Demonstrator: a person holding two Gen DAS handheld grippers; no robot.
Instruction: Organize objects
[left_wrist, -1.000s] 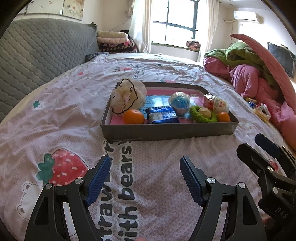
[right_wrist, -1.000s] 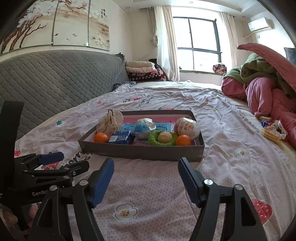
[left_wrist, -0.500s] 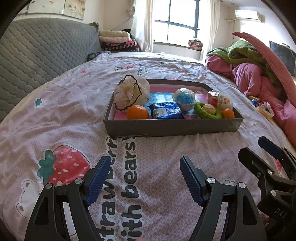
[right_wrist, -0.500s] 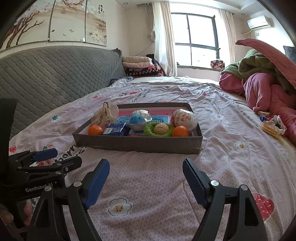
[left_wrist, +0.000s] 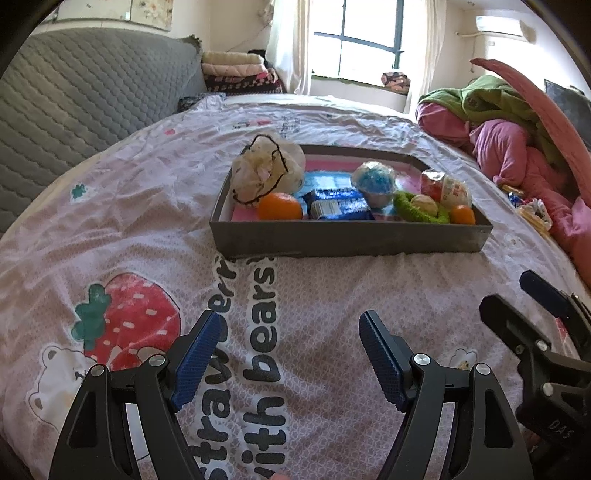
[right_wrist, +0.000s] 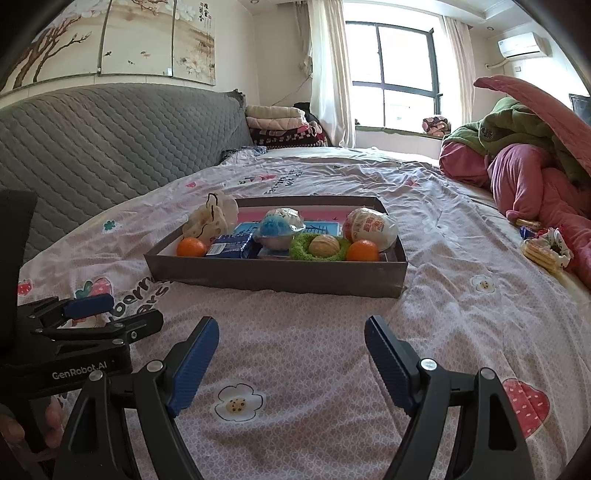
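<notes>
Rectangular grey tray (right_wrist: 275, 282) holds round oranges (right_wrist: 191, 247) on patterned bedsheet (right_wrist: 332, 350).

Strawberry-print bed (left_wrist: 110, 229) — grey tray (left_wrist: 351, 240), pink bedding (right_wrist: 524, 184).

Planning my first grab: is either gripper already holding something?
No: the left gripper and the right gripper both stand open over the bedsheet.

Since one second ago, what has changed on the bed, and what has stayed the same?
Both grippers have moved nearer to the grey tray. The left gripper and right gripper stay open and empty. Nothing was grasped or released. The oranges, packets and green ring lie in the tray as before.
</notes>
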